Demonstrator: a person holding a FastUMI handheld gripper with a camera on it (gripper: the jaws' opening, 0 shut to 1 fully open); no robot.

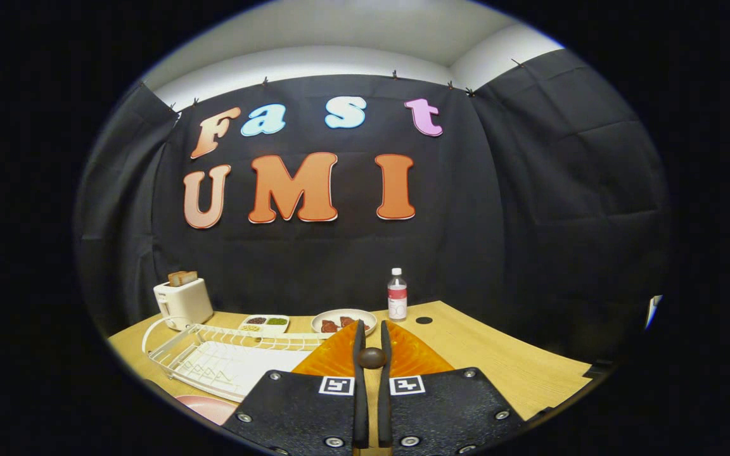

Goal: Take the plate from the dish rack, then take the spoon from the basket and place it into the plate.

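My gripper (372, 329) is shut on a dark brown spoon (371, 358); its rounded end shows pinched between the two fingers. Directly beneath and around the fingers lies an orange ribbed plate (333, 361) on the wooden table (498, 361). How high the spoon hangs over the plate I cannot tell. The white wire dish rack (213, 354) stands to the left of the fingers with nothing in it. The rest of the spoon is hidden by the fingers.
A white toaster (181, 303) with bread stands behind the rack. A white tray of sauces (265, 323), a plate with food (339, 320) and a water bottle (397, 294) line the far side. A pink object (203, 405) lies at the near left.
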